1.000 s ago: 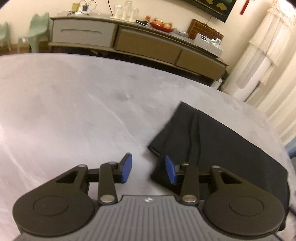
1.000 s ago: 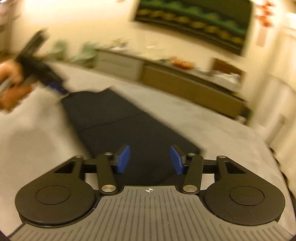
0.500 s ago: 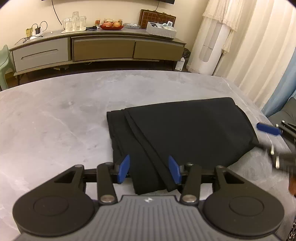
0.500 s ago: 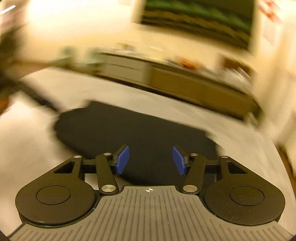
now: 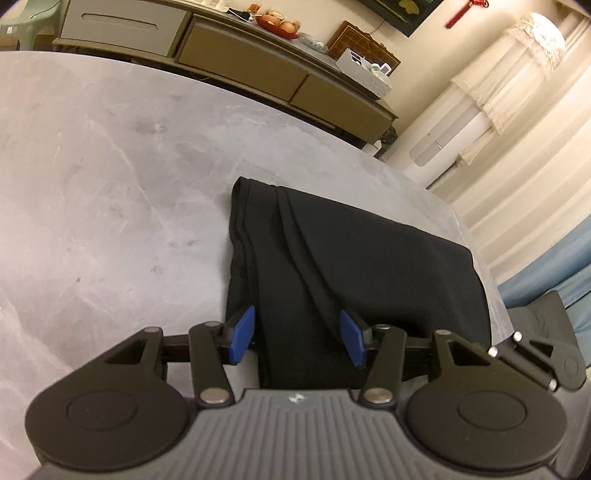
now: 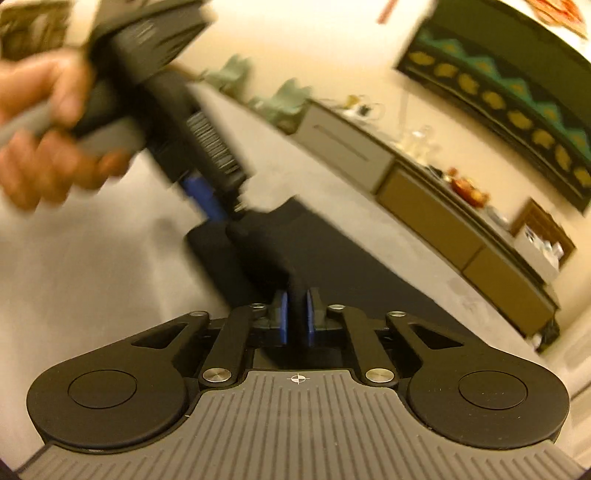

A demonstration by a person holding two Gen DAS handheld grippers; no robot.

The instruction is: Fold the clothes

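Observation:
A folded black garment (image 5: pixel 354 258) lies on the grey marble table (image 5: pixel 110 184). My left gripper (image 5: pixel 297 336) is open, its blue pads on either side of the garment's near edge, low over it. My right gripper (image 6: pixel 295 317) is shut on a raised fold of the same black garment (image 6: pixel 332 254) at its near edge. In the right wrist view the left gripper (image 6: pixel 207 195) shows blurred at the garment's far corner, held by a hand (image 6: pixel 40 133). The right gripper's body (image 5: pixel 535 354) shows at the right edge of the left wrist view.
A long low sideboard (image 5: pixel 236 62) with a fruit bowl (image 5: pixel 277 26) and boxes stands beyond the table. Cream curtains (image 5: pixel 517 122) hang at the right. Pale green chairs (image 6: pixel 288 99) stand by the far wall. The table edge curves round at the right (image 5: pixel 491 280).
My right gripper has shut on the garment's edge and pinched up a fold. My left gripper has dropped to the garment's other end, still open. Both views swung round.

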